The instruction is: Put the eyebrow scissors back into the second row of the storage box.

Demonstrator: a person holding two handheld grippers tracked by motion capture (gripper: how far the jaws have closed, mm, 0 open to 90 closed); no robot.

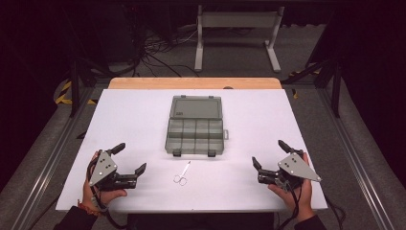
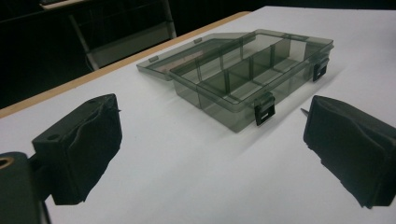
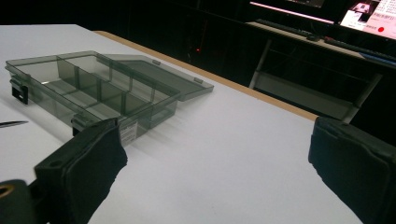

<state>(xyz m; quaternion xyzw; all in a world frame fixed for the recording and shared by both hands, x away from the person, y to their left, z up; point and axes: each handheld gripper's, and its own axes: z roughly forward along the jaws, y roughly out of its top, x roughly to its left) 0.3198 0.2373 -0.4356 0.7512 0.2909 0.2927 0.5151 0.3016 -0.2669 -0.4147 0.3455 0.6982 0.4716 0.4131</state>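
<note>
A smoky clear organiser box (image 1: 195, 136) lies open in the middle of the white table (image 1: 134, 115), its lid (image 1: 196, 108) folded flat behind it. Its divided compartments (image 2: 243, 77) look bare, as do those in the right gripper view (image 3: 88, 93). Small scissors (image 1: 181, 176) lie just in front of the box; their tip (image 3: 11, 124) pokes in at the left edge. My left gripper (image 1: 129, 158) rests at the front left, open and holding nothing. My right gripper (image 1: 269, 154) rests at the front right, open too.
A wooden strip (image 1: 194, 83) runs along the table's far edge. Beyond it stand a white frame (image 1: 237, 33) and tangled cables (image 1: 158, 48) on the dark floor. Metal rails (image 1: 48, 153) flank the table.
</note>
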